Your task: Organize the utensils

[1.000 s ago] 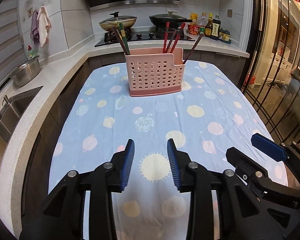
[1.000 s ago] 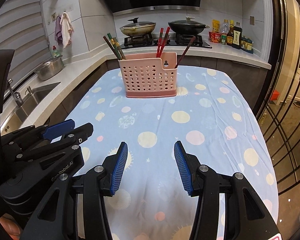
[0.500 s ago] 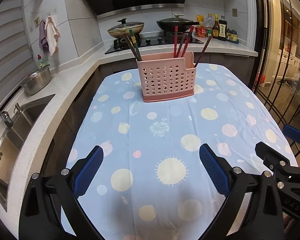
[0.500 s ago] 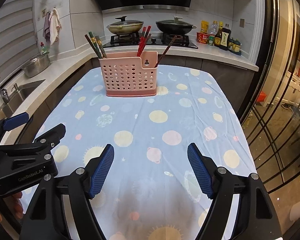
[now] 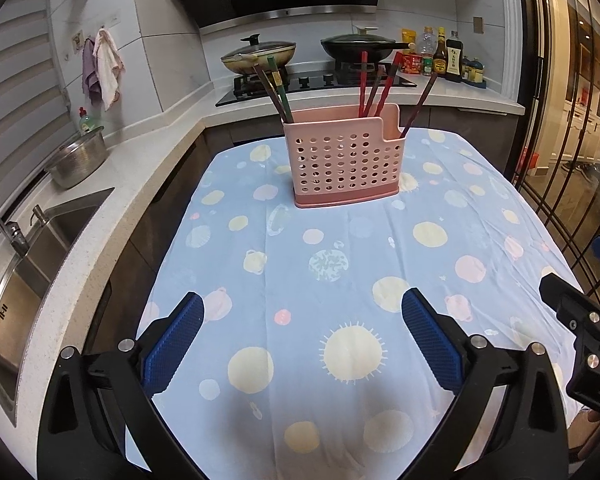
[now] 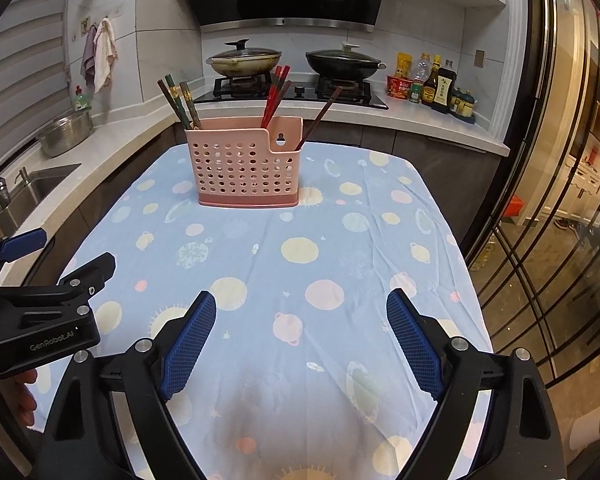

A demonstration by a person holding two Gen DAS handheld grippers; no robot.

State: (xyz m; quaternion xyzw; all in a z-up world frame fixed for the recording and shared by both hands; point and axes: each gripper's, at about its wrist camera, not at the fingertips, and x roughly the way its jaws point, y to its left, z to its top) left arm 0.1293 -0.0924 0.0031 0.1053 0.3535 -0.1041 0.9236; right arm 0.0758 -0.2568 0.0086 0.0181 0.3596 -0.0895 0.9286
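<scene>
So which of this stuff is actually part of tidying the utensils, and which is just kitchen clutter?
Part of the job:
- pink holder
- chopsticks standing in it
- left gripper and right gripper, jaws open, empty

Just lying about:
- two lidded pans
- sauce bottles
- metal bowl
- sink
- hanging cloths

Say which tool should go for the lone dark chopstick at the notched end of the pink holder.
Right, probably. The lone dark chopstick leans out of the pink perforated plastic holder at its right end, the right tool's side. The left tool faces the opposite end. Both stand open, empty and well short.
</scene>
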